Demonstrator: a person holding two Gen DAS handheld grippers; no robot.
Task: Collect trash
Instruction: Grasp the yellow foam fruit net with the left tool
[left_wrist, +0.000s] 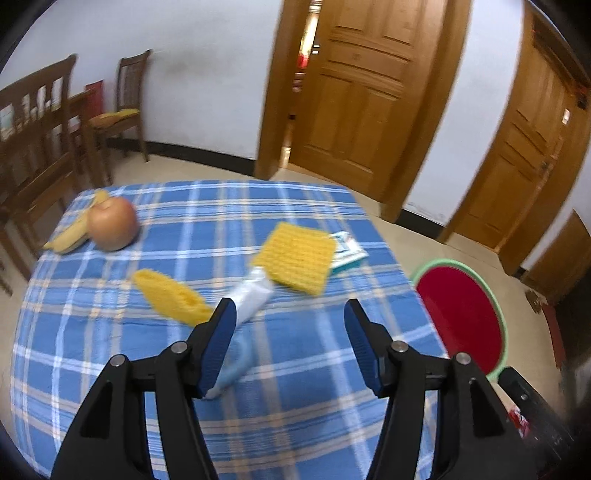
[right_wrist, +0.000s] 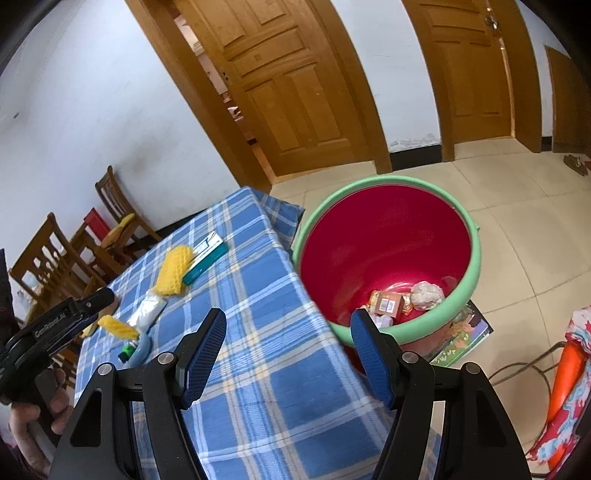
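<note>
My left gripper (left_wrist: 290, 314) is open and empty above the plaid tablecloth (left_wrist: 295, 424); the crumpled white wrapper (left_wrist: 251, 295) lies just ahead beside its left pad, long axis running away toward the square yellow sponge (left_wrist: 295, 256), so the left is nearer. My right gripper (right_wrist: 288, 325) is open and empty by the table's edge, near the red bin (right_wrist: 388, 236), which holds a brown packet (right_wrist: 386, 302) and a pale wad (right_wrist: 426, 293)
</note>
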